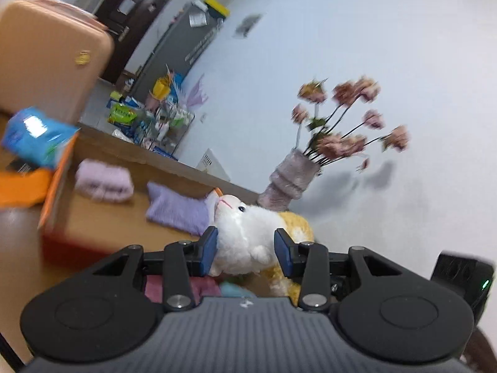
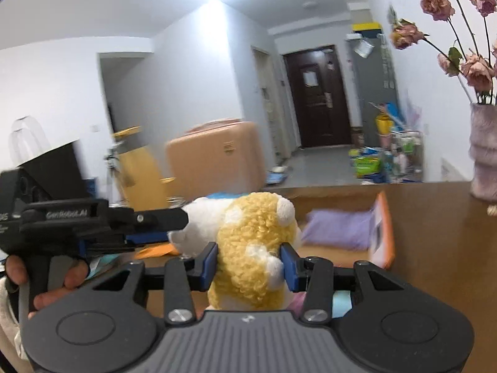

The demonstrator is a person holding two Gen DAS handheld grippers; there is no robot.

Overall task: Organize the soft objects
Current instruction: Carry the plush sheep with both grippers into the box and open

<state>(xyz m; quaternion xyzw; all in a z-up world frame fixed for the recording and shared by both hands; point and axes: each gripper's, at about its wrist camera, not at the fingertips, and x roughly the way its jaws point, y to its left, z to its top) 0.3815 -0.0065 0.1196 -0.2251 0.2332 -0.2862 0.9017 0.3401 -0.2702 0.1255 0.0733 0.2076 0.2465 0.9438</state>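
Cardboard box, orange-rimmed, holds a lilac fuzzy cloth; both grippers, left and right, clamp one woolly yellow-and-white plush toy at six o'clock.

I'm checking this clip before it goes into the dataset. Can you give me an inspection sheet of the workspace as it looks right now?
Surface: brown wooden table, partly blurred.
Job's things: white and yellow plush toy held up between both grippers; folded purple cloth and folded pink towel lie in an open cardboard box.
Clutter: blue packet at the box's edge; fuzzy vase of dried flowers stands on the table.
Grippers: left gripper jaws closed on the toy's white part; right gripper jaws closed on its yellow part.
Cables: nothing seen.
Surroundings: peach suitcase, dark door, goods piled on the floor by a grey cabinet.
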